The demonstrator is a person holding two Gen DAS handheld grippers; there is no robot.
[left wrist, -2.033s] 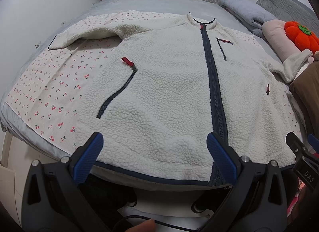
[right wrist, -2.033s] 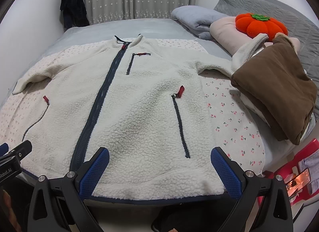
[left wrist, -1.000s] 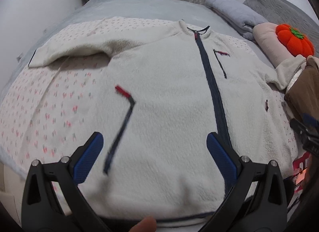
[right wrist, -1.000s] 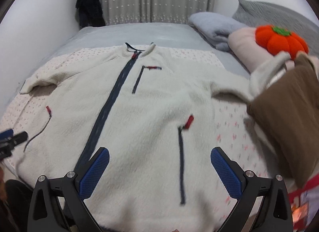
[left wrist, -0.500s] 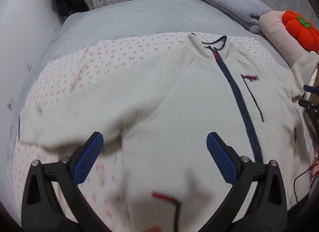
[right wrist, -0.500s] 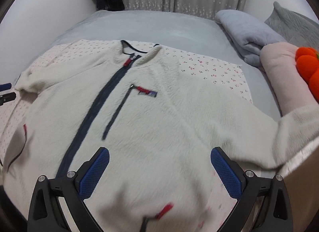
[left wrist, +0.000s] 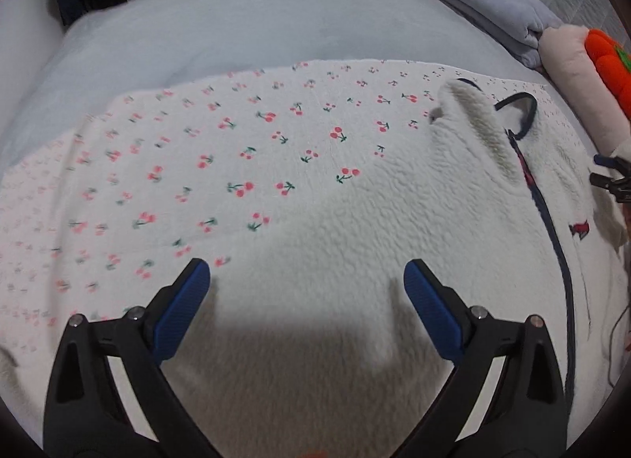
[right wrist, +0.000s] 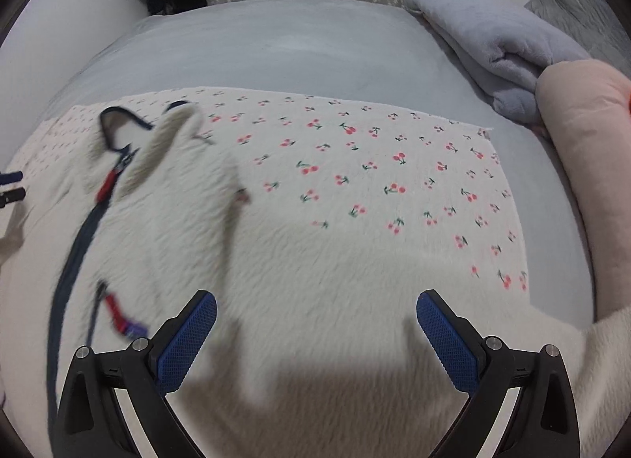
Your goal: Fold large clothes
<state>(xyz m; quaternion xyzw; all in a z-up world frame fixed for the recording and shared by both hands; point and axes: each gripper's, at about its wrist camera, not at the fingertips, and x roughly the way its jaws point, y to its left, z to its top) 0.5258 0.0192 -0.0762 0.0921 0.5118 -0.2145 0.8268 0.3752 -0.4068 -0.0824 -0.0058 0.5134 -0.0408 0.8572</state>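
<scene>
A cream fleece jacket (left wrist: 355, 261) with a navy zipper (left wrist: 552, 229) lies flat, front up, on a cherry-print sheet (left wrist: 236, 150). My left gripper (left wrist: 307, 284) is open and empty, low over the jacket's left shoulder. My right gripper (right wrist: 315, 316) is open and empty, low over the jacket's (right wrist: 315, 280) right shoulder. The collar (right wrist: 130, 131) shows at the left of the right wrist view. The right gripper's tips (left wrist: 609, 176) show at the right edge of the left wrist view. The sleeves and the hem are out of view.
The sheet (right wrist: 374, 174) covers a grey bed (right wrist: 276, 44). A folded grey blanket (right wrist: 493, 40) and a pink cushion (right wrist: 583, 134) lie at the right. An orange pumpkin plush (left wrist: 609, 64) sits on the cushion. Curtains and a dark garment hang behind the bed.
Both grippers moved from the jacket's hem up over its body to the shoulders and dropped closer to the fabric. Both stayed open.
</scene>
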